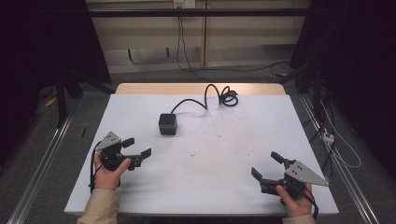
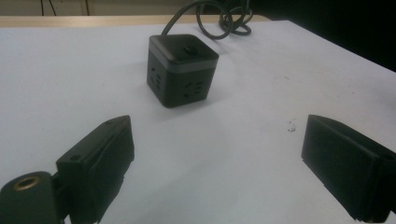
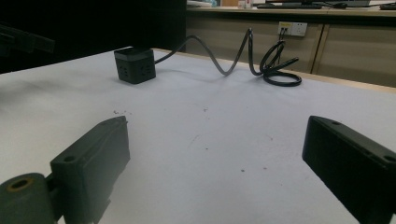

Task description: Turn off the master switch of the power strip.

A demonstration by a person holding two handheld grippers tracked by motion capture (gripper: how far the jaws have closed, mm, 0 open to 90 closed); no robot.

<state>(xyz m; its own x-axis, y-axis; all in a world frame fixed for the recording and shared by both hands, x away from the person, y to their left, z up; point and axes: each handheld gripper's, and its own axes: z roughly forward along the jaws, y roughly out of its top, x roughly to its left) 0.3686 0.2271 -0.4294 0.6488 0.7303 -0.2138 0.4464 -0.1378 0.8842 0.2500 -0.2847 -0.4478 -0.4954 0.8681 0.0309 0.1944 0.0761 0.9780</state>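
High view — one socket cube (image 1: pixel 167 124), two grippers.

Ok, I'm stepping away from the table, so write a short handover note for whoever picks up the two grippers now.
Left gripper: open, holding nothing, nearest the black cube power socket.
Right gripper: open, holding nothing, at the table's near right.
The cube stands upright on the white table, left of centre; its cable curls into a coil at the far edge.
Done: nothing gripped yet.
Left: probably reach in and take the cube or cable.
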